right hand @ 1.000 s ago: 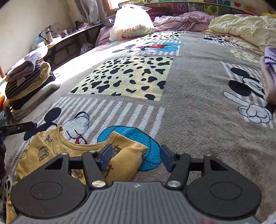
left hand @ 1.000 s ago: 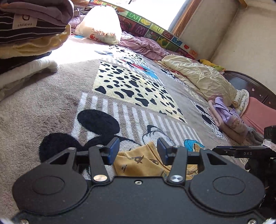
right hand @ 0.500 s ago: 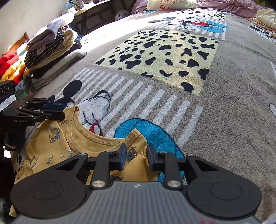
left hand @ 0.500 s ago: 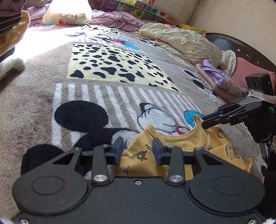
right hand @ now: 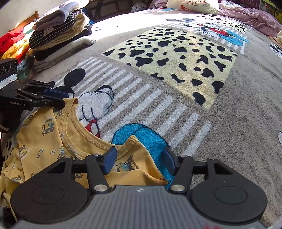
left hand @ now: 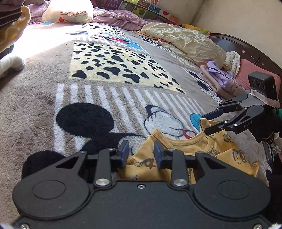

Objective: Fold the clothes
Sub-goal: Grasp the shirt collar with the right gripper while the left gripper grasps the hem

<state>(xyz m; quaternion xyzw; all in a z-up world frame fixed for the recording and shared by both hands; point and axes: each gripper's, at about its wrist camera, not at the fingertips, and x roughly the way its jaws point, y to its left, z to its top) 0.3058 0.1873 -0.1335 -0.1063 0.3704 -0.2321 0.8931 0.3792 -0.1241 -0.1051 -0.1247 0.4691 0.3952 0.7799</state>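
Note:
A yellow child's shirt (left hand: pixel 220 151) with small vehicle prints lies collar-up on the cartoon-mouse blanket (left hand: pixel 35 98). One shoulder of it sits between the fingers of my left gripper (left hand: pixel 141 153), whose jaws are narrowed but still apart. In the right wrist view that gripper (right hand: pixel 58 97) hovers at the shirt's (right hand: pixel 44 141) left shoulder corner. My right gripper (right hand: pixel 139 160) is open wide, straddling the other shoulder. From the left wrist view the right gripper (left hand: pixel 209 121) has the shoulder tip between its spread fingers.
A stack of folded clothes (right hand: pixel 58 33) stands at the blanket's left edge. A cream duvet (left hand: pixel 185 40), a purple garment (left hand: pixel 220 77) and a dark headboard (left hand: pixel 246 47) line the right side. A white bag (left hand: pixel 67 14) lies at the far end.
My left jaws have drawn steadily closer over the shirt's shoulder. My right jaws narrowed half a second ago and have widened again. The shirt's shoulders look slightly raised.

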